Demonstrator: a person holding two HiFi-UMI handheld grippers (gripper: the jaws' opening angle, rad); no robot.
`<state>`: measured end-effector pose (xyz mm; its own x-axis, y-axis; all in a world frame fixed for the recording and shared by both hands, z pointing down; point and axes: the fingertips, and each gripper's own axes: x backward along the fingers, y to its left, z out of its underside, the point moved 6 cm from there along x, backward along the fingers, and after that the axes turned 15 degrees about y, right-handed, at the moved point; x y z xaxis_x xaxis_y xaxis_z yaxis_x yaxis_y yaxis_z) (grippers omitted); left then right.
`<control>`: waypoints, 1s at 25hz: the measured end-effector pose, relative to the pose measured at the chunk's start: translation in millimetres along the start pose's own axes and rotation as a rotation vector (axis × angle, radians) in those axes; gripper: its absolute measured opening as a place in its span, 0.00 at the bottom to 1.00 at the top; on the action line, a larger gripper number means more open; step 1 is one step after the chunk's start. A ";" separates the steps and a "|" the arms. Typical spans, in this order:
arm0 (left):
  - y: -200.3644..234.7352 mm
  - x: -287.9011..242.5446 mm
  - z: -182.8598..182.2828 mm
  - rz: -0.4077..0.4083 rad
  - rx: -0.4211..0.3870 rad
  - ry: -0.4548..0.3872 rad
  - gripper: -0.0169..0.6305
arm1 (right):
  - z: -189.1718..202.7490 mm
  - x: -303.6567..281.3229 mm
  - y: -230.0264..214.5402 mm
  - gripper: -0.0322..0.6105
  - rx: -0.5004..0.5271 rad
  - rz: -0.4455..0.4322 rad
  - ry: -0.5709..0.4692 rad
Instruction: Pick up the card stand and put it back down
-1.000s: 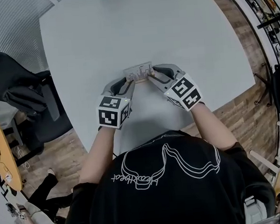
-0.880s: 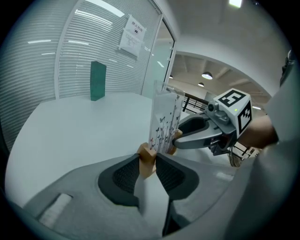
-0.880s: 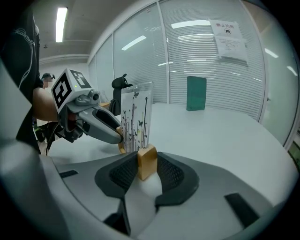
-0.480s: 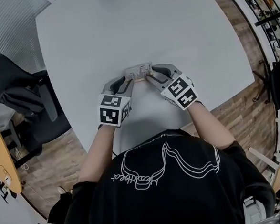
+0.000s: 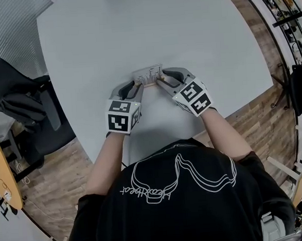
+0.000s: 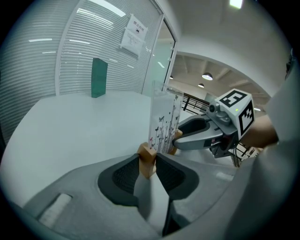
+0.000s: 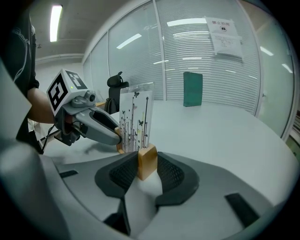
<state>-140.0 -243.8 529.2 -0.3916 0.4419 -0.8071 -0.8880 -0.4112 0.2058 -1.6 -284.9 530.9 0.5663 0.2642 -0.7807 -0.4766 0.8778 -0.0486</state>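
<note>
Left gripper (image 5: 138, 88) and right gripper (image 5: 161, 81), pinching card stand (image 5: 148, 75) ends

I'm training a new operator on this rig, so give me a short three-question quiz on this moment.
1. True or false: the right gripper is shut on the card stand.
2. What sits between the left gripper's jaws? A) the stand's wooden end block B) its clear card C) nothing
3. Fill in: seen from the person, the green box stands near the table's ____ edge.
Key: 1 true; 2 A; 3 far.
</note>
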 end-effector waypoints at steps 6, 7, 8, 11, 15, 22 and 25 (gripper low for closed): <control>0.0 4.6 0.9 0.016 0.044 -0.009 0.26 | -4.2 5.6 -0.8 0.39 -0.066 0.016 -0.047; -1.1 8.0 0.8 0.017 0.048 -0.018 0.27 | -4.9 8.9 -0.1 0.40 -0.070 0.018 -0.056; -2.7 12.3 0.7 0.020 0.052 -0.029 0.28 | -5.0 13.6 0.7 0.41 -0.077 0.021 -0.066; -8.2 30.6 -1.2 0.030 0.060 -0.073 0.28 | -5.5 33.7 2.9 0.41 -0.115 0.029 -0.111; -19.9 62.6 -5.7 0.060 0.081 -0.154 0.28 | -8.7 68.6 11.6 0.36 -0.142 0.038 -0.175; -48.9 132.9 1.8 0.123 0.090 -0.308 0.28 | -18.4 135.7 53.9 0.23 -0.261 -0.002 -0.357; -68.5 163.8 4.6 0.173 0.084 -0.359 0.27 | -18.6 162.8 76.4 0.12 -0.308 -0.044 -0.429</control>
<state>-144.4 -139.6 385.5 -0.5828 0.6286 -0.5150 -0.8125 -0.4435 0.3782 41.7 -182.2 388.5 0.7836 0.4260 -0.4522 -0.5852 0.7506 -0.3068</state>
